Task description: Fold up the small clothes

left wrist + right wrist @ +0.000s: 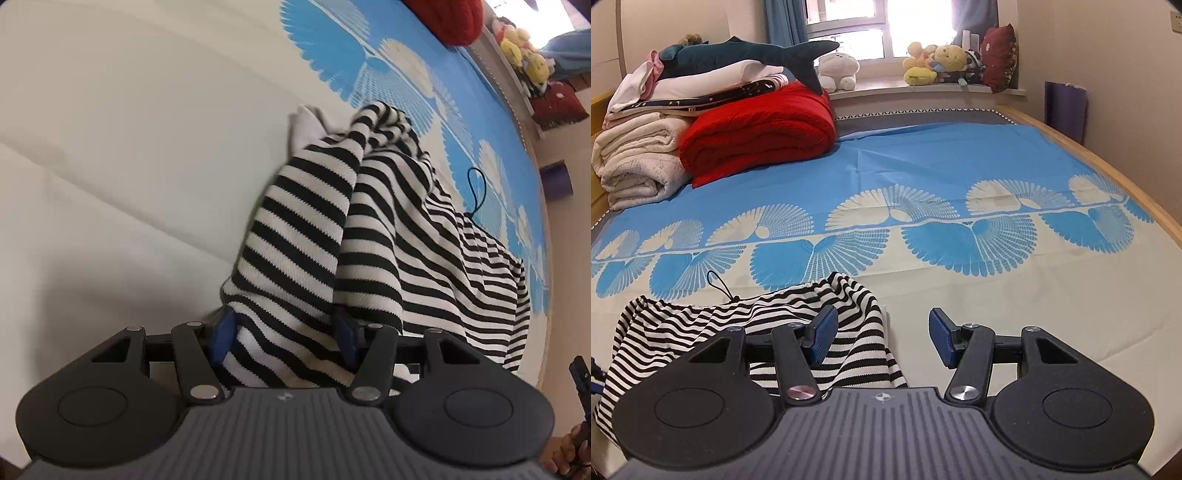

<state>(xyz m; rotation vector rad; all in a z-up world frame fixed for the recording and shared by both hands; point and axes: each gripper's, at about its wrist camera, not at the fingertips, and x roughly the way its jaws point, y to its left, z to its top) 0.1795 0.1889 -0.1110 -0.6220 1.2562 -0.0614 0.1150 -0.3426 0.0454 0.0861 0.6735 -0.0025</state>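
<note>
A black-and-white striped garment (388, 236) lies bunched on the cream part of the bed sheet (129, 147). In the left wrist view its cloth drapes over my left gripper (284, 336) and fills the wide gap between the blue pads (221, 336); the jaws stand apart and do not pinch it. In the right wrist view the garment (701, 325) lies at the lower left. My right gripper (882, 339) is open, its left pad (823, 336) resting over the garment's edge, its right pad over bare sheet. A black cord loop (718, 284) sticks out of the garment.
A blue and cream patterned sheet (960, 166) covers the bed. A red quilt (757, 129), folded white blankets (639, 158) and a shark plush (746, 55) are stacked at the far left. Plush toys (938, 62) line the windowsill. A wooden bed edge (1126, 177) runs on the right.
</note>
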